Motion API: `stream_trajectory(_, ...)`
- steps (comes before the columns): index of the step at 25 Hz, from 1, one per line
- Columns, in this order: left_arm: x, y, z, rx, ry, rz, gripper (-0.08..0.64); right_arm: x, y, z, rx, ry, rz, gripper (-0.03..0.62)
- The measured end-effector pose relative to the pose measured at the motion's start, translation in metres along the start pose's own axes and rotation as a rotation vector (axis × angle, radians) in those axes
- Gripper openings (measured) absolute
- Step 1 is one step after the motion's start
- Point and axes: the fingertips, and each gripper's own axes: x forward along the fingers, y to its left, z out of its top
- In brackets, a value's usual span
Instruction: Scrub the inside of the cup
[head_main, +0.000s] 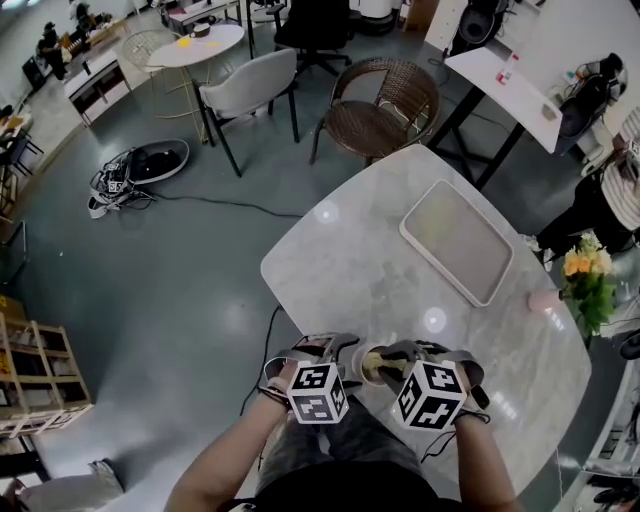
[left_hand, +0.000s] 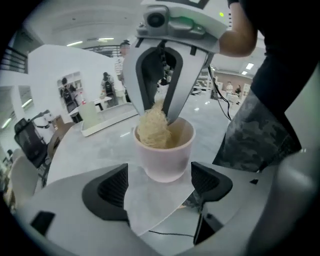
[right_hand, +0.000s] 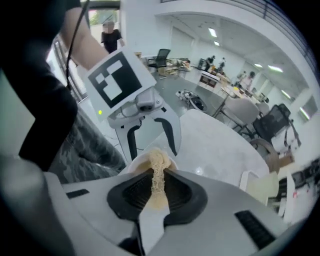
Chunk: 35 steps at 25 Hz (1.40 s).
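Observation:
A pale pink cup (left_hand: 164, 156) stands on the marble table (head_main: 360, 260) near its front edge, seen in the head view between the two grippers as the cup (head_main: 371, 364). A beige fibrous scrubber (left_hand: 152, 129) sits inside it. My right gripper (right_hand: 157, 186) is shut on the scrubber (right_hand: 158, 175) and reaches down into the cup from the far side. My left gripper (left_hand: 159, 187) is open, its pads (left_hand: 107, 192) on either side of the cup's base, with a gap showing on both sides. The cup's bottom is hidden by the scrubber.
A flat white tray (head_main: 455, 240) lies on the table's far right part. Yellow flowers (head_main: 585, 272) and a small pink object (head_main: 543, 300) sit at the right edge. Chairs (head_main: 380, 110) stand beyond the table. The person's lap is just under the front edge.

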Motion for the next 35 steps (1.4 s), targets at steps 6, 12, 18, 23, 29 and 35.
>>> stream_trajectory(6, 0.019, -0.005, 0.008, 0.134, -0.012, -0.164, 0.403, 0.012, -0.006, -0.005, 0.308, 0.006, -0.029, 0.061)
stream_trajectory(12, 0.028, -0.002, 0.016, 0.061, -0.041, -0.083, 0.403, 0.023, -0.01, -0.005, 0.289, 0.021, -0.055, 0.061)
stream_trajectory(18, 0.015, 0.017, 0.004, -0.193, -0.038, 0.23, 0.403, 0.029, -0.011, 0.012, 0.198, -0.033, -0.056, 0.061)
stream_trajectory(23, 0.011, 0.019, 0.003, -0.374, -0.017, 0.365, 0.403, 0.038, -0.016, 0.011, 0.183, 0.069, -0.071, 0.06)
stream_trajectory(29, 0.014, 0.016, -0.002, -0.454, 0.004, 0.407, 0.403, 0.04, 0.0, 0.016, 0.25, 0.047, 0.125, 0.06)
stream_trajectory(35, 0.01, 0.018, -0.005, -0.469, 0.005, 0.413, 0.403, 0.017, -0.008, 0.024, 0.538, -0.187, 0.222, 0.06)
